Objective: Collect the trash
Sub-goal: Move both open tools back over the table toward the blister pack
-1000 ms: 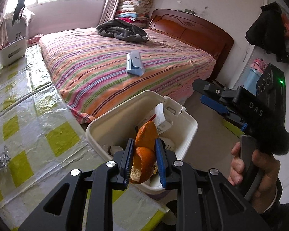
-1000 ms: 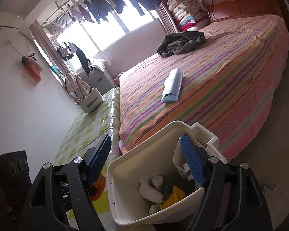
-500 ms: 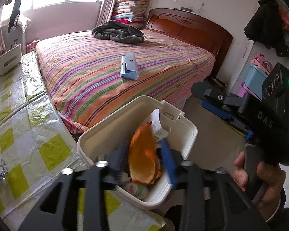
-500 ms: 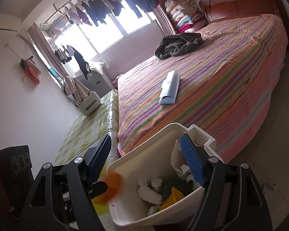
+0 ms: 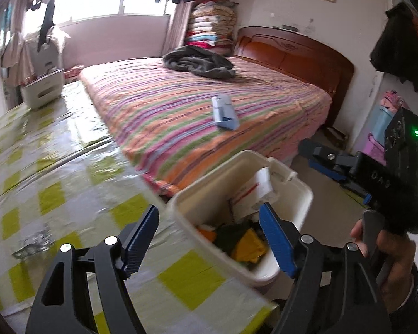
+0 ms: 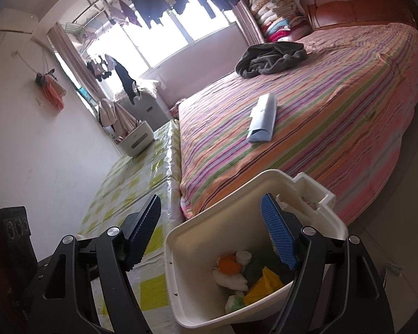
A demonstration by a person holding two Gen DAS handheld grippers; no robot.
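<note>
A white trash bin (image 5: 295,192) stands at the edge of the table, beside the bed. In it lie an orange peel (image 6: 228,263), a yellow scrap (image 6: 264,281), white wads and a white carton (image 5: 253,192). My left gripper (image 5: 209,211) hovers over the bin's near rim; its jaws are opening and nothing is between them. The right gripper (image 6: 211,200) is open and empty above the same bin (image 6: 178,239). In the left wrist view its fingers (image 5: 320,153) reach in from the right, with a hand (image 5: 387,253) on its handle.
A crumpled clear wrapper (image 5: 33,243) lies on the yellow-checked tablecloth (image 5: 55,181). A white organiser (image 5: 41,89) stands at the table's far end. On the striped bed (image 5: 181,117) are a blue-white box (image 5: 224,111) and a grey garment (image 5: 200,62). A black speaker (image 6: 11,228) stands at left.
The left gripper opened and let go of the orange peel, which dropped into the bin. It then drew back and up from the bin. The right gripper stayed put.
</note>
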